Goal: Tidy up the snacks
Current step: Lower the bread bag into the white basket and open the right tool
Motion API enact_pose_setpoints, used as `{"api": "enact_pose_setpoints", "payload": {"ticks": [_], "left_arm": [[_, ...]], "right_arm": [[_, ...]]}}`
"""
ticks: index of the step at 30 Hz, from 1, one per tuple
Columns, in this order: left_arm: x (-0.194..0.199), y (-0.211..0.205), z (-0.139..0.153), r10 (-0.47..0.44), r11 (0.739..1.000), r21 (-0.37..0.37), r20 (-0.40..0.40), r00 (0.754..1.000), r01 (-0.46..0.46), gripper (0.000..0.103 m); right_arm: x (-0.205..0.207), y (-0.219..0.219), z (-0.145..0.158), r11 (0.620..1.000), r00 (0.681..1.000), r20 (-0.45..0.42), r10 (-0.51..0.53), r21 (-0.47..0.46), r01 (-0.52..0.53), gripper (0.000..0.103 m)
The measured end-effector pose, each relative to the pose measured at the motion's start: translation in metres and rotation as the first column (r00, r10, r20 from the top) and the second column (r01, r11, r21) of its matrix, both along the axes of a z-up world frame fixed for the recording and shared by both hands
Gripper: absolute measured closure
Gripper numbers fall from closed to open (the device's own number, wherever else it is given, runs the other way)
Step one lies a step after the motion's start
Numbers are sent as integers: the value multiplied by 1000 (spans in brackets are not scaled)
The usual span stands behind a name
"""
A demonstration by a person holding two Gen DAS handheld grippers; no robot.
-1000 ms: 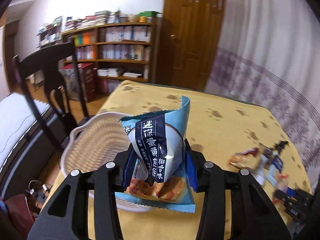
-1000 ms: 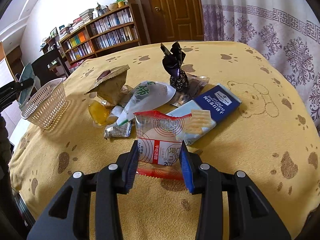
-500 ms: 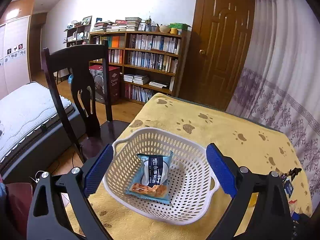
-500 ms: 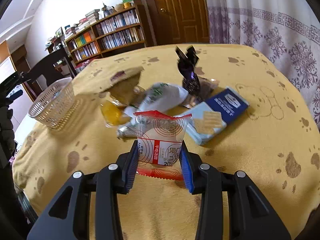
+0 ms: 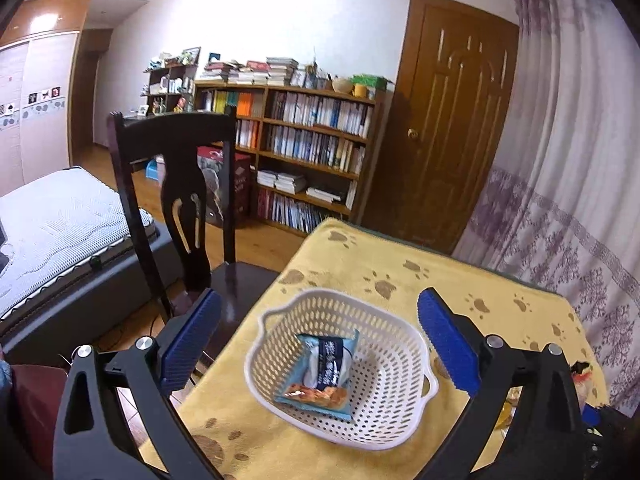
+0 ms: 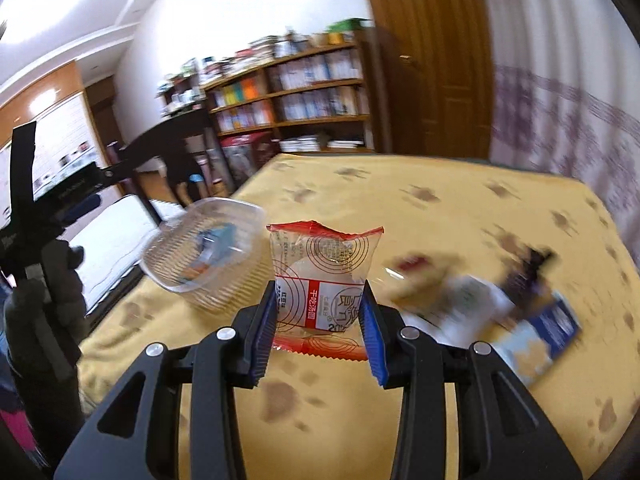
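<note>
A white perforated basket [image 5: 384, 416] stands on the yellow paw-print cloth near the table's left edge, and a blue snack packet [image 5: 324, 368] lies flat inside it. My left gripper [image 5: 320, 344] hangs open above and in front of the basket, holding nothing. In the right wrist view my right gripper [image 6: 320, 320] is shut on a red-and-white snack packet [image 6: 324, 280], lifted above the cloth. There the basket [image 6: 200, 256] shows blurred to the left, with the blue packet [image 6: 212, 244] in it.
A blurred heap of snacks [image 6: 452, 296] and a dark blue cracker box [image 6: 548, 328] lie on the cloth to the right. A dark wooden chair [image 5: 176, 196] stands at the table's left edge. A gloved hand [image 6: 52, 296] holds the left gripper at the far left.
My left gripper let the blue packet go into the basket, opened wide and drew back and up. My right gripper lifted the red-and-white packet off the cloth and swung left toward the basket.
</note>
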State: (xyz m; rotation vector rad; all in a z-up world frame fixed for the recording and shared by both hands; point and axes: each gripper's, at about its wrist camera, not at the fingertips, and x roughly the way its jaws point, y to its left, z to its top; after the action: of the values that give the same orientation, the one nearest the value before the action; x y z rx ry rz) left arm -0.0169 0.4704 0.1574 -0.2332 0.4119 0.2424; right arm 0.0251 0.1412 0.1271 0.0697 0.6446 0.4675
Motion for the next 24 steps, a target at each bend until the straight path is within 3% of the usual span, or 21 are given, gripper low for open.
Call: {"api": "enact_pose_setpoints", "payload": {"ticks": [8, 14, 16, 17, 19, 24], "left_arm": [[-14, 6, 13, 74, 995, 67, 38, 997, -76, 3], [-19, 13, 21, 73, 996, 43, 62, 995, -76, 3], [-20, 14, 22, 76, 996, 36, 66, 995, -78, 3], [-20, 15, 22, 76, 996, 32, 67, 995, -78, 3], [-20, 17, 23, 75, 997, 24, 67, 995, -77, 3], [-20, 18, 23, 70, 997, 10, 67, 995, -71, 3]], "right_arm": [[34, 101, 9, 989, 988, -41, 149, -13, -150, 63], [58, 154, -3, 978, 978, -82, 191, -68, -197, 62], [66, 161, -7, 977, 976, -94, 197, -61, -203, 60], [69, 163, -8, 978, 975, -102, 198, -49, -204, 53], [71, 159, -7, 981, 977, -100, 189, -24, -192, 48], [68, 148, -9, 986, 982, -92, 167, -12, -169, 48]]}}
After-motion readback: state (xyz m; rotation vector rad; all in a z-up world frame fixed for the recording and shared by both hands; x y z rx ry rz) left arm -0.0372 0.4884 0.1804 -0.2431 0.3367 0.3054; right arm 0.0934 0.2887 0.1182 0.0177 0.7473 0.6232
